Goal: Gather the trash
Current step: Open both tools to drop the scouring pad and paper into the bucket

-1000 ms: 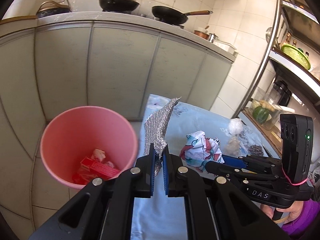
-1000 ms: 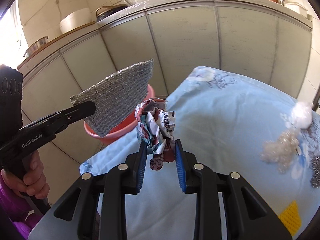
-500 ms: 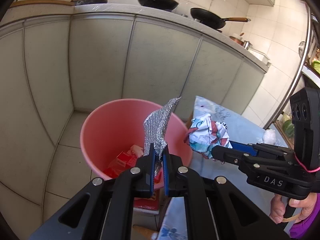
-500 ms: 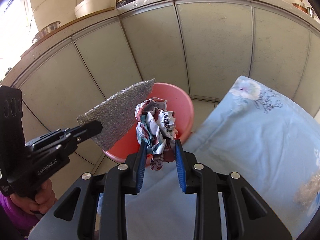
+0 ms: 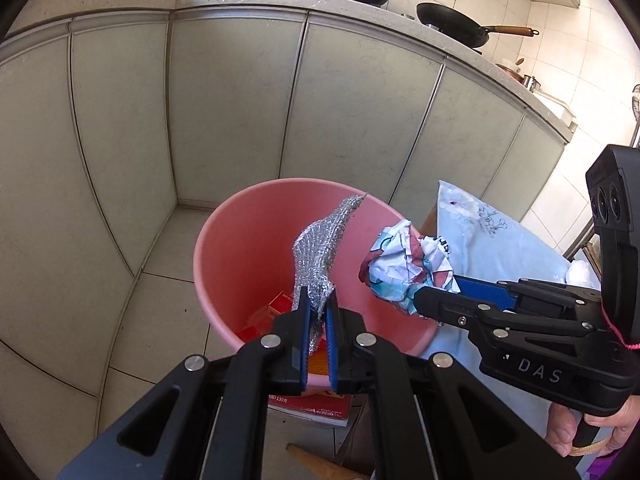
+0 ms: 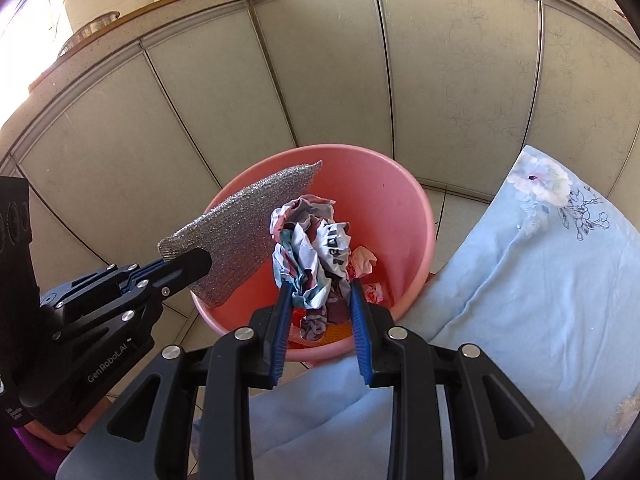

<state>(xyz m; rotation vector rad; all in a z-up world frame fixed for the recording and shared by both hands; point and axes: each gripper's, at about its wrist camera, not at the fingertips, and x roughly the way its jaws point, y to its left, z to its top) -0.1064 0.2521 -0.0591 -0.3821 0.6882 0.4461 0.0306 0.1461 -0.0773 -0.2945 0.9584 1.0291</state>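
Observation:
A pink bucket (image 5: 240, 240) (image 6: 404, 200) stands on the tiled floor beside the table, with red packaging and scraps at its bottom. My left gripper (image 5: 316, 308) (image 6: 196, 268) is shut on a silver mesh scouring cloth (image 5: 320, 248) (image 6: 244, 224), which hangs over the bucket's mouth. My right gripper (image 6: 318, 296) (image 5: 424, 304) is shut on a crumpled printed paper ball (image 6: 312, 248) (image 5: 404, 264), held above the bucket's near rim on the table side. The two grippers are side by side, apart.
A table under a light blue floral cloth (image 6: 540, 280) (image 5: 492, 240) sits to the right of the bucket. Grey cabinet doors (image 5: 224, 100) close in behind. Pans (image 5: 452, 24) rest on the counter above. A red box (image 5: 312, 404) lies under the bucket's near edge. A person's hand (image 5: 568, 432) holds the right gripper's handle.
Both grippers swung from over the table to above the pink bucket and tipped further down, each still gripping its piece of trash.

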